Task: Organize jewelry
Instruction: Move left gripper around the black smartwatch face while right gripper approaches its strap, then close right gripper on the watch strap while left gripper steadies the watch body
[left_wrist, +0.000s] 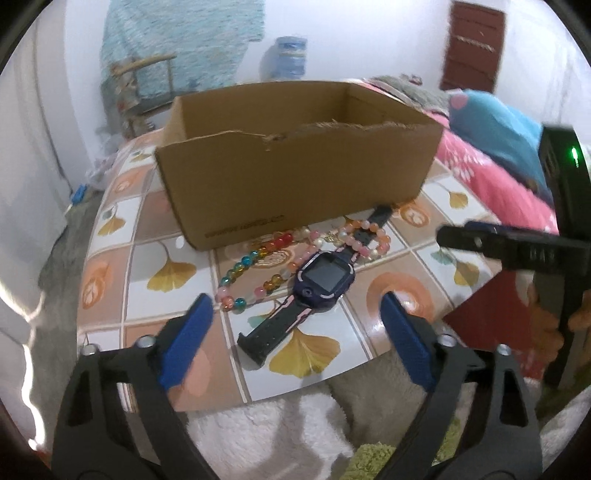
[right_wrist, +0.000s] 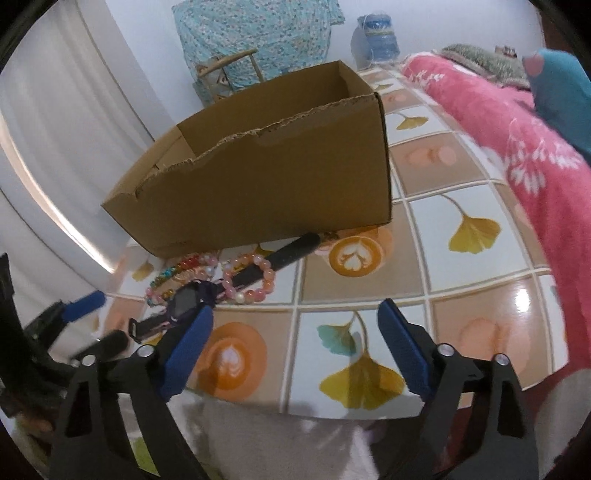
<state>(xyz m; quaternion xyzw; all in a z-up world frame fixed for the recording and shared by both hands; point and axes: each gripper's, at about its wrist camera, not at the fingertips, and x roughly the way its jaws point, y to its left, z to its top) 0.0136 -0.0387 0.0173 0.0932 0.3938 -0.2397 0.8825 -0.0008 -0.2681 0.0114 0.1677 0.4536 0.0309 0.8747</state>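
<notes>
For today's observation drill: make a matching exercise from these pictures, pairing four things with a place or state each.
Things:
1. watch
2. box
3. pink bracelet
4. left gripper

Descriptions:
A. open, holding nothing
B. lies over the watch strap
C. torn front rim
D. dark screen facing up

Pairs: 1-D, 2-C, 3-B, 4-A

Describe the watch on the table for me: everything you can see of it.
The watch is a chunky dark purple smartwatch with pink trim, a dark blank squarish screen and a black strap that looks like rubber. It lies flat, face up, strap stretched straight, on the tiled table just before the cardboard box. Its far strap runs through the pink bead bracelet; the multicoloured bead bracelet lies against its case. Neither gripper touches it.
</notes>
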